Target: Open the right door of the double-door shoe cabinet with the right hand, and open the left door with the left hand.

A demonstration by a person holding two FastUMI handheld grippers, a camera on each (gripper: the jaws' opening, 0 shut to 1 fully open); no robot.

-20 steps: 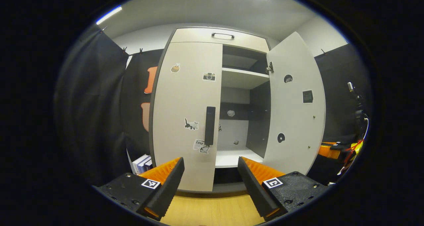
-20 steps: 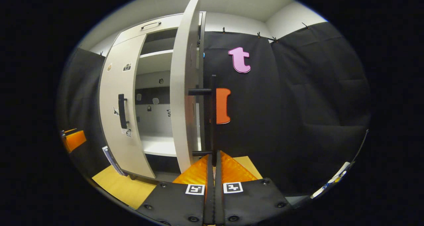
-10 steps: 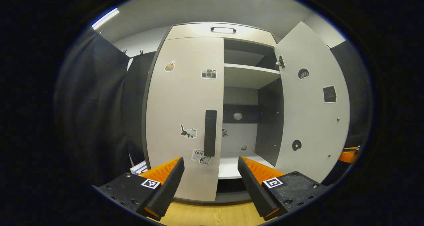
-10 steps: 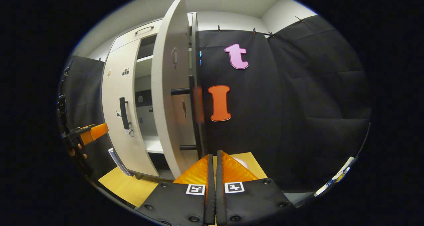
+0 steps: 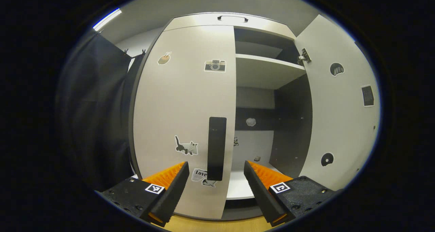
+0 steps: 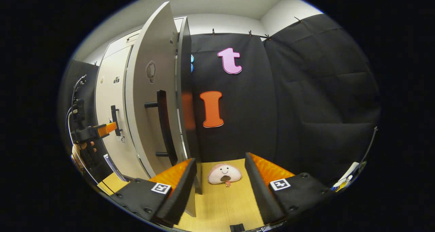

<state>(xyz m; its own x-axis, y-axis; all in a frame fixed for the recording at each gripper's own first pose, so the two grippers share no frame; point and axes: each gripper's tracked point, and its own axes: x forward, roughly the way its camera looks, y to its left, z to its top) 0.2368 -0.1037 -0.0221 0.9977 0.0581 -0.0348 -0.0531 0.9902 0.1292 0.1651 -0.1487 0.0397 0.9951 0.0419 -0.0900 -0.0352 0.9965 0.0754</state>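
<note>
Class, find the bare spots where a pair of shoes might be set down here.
The lower shelf behind the open right door looks bare, as does the upper shelf. The floor beside that door holds a plush toy.

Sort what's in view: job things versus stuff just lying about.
Job things: left door, shut; its handle; right door, swung open; its handle; left gripper; right gripper.

Lying about: plush toy on the floor; stickers.
</note>
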